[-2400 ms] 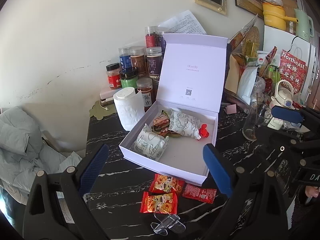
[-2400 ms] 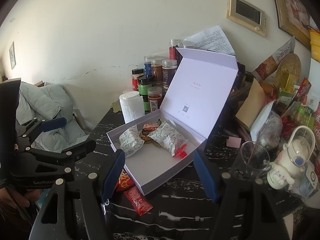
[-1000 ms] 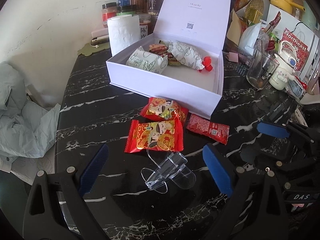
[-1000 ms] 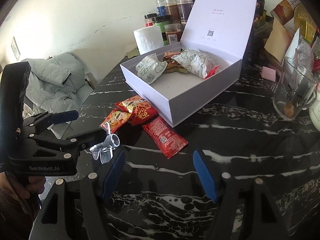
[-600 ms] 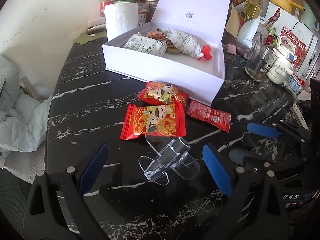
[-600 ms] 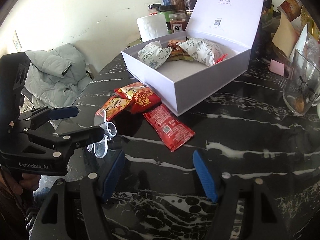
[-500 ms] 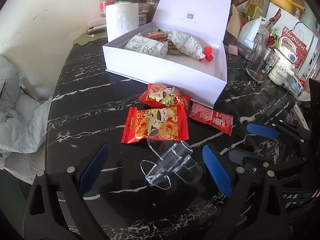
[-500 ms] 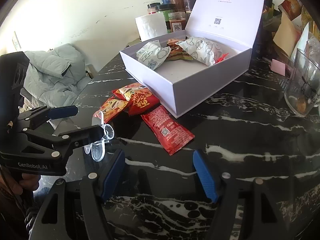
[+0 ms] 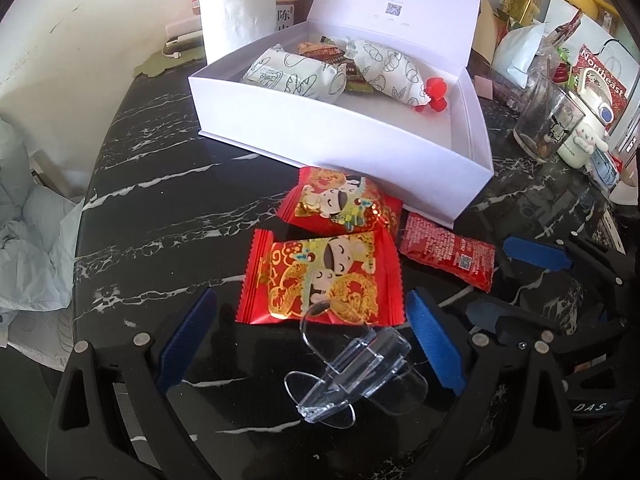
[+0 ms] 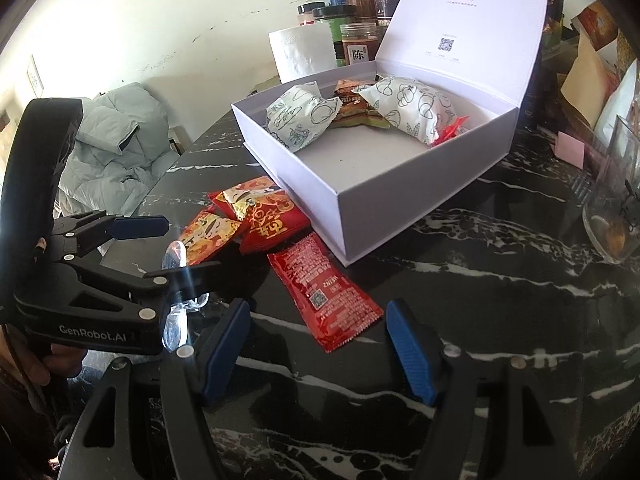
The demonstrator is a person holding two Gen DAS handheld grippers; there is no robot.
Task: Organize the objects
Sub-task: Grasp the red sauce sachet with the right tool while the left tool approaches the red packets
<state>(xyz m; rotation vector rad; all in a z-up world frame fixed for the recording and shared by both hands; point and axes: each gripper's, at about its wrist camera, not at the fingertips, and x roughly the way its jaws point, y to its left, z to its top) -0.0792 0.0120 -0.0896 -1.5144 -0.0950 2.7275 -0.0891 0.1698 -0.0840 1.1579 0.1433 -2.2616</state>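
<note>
Three left outside the box (image 9: pixel 320 132), all on the bench (image 9: pixel 160 208) just before its front wall; two wrapped buns (image 9: pixel 296 72) and more already inside, lid up.

Far left: left tongs (image 9: pixel 310 320) released, jaws wide, angled down at the bench. Between them, untouched, a clear stand (image 9: pixel 360 372) lying on its side. Likely the item in hand for this side. Slippery and oddly shaped, so close on the flat middle rib rather than the round discs, squarely, and gently enough not to flick it out. Keep the far finger clear of the big packet (image 9: pixel 320 276), which touches or overlaps the stand's upper loop; hard to say which.

Centre: big packet flat, face up; rear packet (image 9: pixel 344 204) just behind it, overlapping its top edge and lying near the box wall. Better lifted one at a time, front one first, pinched by a crimped edge.

Right of those: sachet (image 10: pixel 324 292), flat, one end close by the box corner, apart from the stand.

Further right: right tongs (image 10: pixel 318 312) also released, empty, poised over the sachet's near end. Thin thing on a hard top, so come in low, press one finger to the bench beside the edge and scoop, then carry over the wall to the bare floor at the box's near side.
</note>
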